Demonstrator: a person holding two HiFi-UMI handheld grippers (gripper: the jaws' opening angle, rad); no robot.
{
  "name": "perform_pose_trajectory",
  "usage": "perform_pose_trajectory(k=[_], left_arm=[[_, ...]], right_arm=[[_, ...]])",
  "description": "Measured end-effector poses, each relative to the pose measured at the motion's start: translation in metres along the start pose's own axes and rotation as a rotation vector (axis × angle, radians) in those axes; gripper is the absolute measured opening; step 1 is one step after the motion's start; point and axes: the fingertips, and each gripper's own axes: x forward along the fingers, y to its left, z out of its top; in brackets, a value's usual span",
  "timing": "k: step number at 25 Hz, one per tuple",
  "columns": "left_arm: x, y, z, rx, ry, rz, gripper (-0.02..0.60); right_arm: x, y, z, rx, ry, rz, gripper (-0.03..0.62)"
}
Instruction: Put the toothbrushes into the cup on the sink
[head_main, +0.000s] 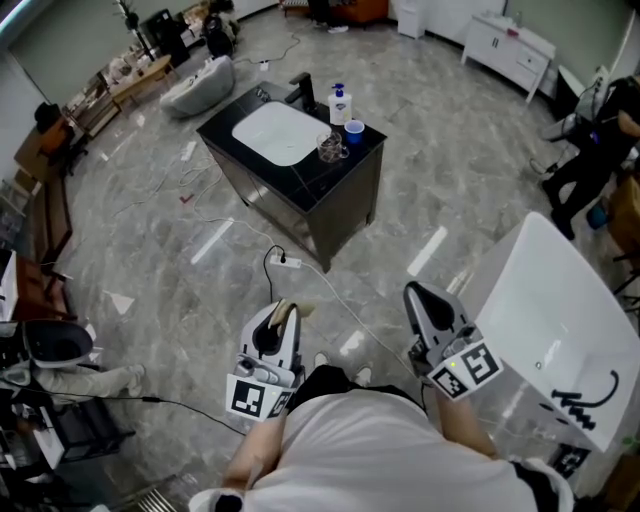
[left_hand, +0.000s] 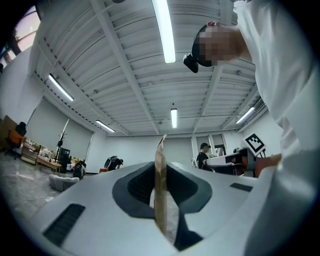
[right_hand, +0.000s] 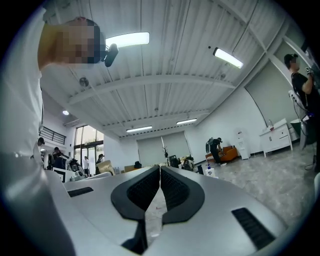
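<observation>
A thin tan bamboo toothbrush (left_hand: 160, 192) stands edge-on between the jaws of my left gripper (left_hand: 161, 150), which is shut on it. In the head view the left gripper (head_main: 283, 312) is low and left of centre, with the toothbrush (head_main: 290, 308) poking out of its tip. My right gripper (head_main: 414, 292) is level with it on the right, its jaws closed together with nothing between them (right_hand: 160, 168). Far ahead stands the black sink cabinet (head_main: 345, 185) with a white basin (head_main: 275, 132). On its right corner are a clear glass cup (head_main: 331, 148) and a blue cup (head_main: 353, 130).
A soap bottle (head_main: 340, 104) and a black faucet (head_main: 301, 91) stand behind the basin. A white power strip (head_main: 287, 262) and its cable lie on the marble floor between me and the cabinet. A white bathtub (head_main: 545, 310) is close on my right. People sit at the far right.
</observation>
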Motion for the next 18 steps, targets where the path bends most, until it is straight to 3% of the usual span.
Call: perform_pose_trajectory(k=[9, 18], left_arm=[[0.021, 0.004, -0.016, -0.017, 0.018, 0.008, 0.055], [0.07, 0.04, -0.041, -0.055, 0.02, -0.005, 0.055]], right_arm=[[0.008, -0.025, -0.005, 0.008, 0.022, 0.0, 0.035], [0.05, -0.063, -0.013, 0.009, 0.053, -0.04, 0.035]])
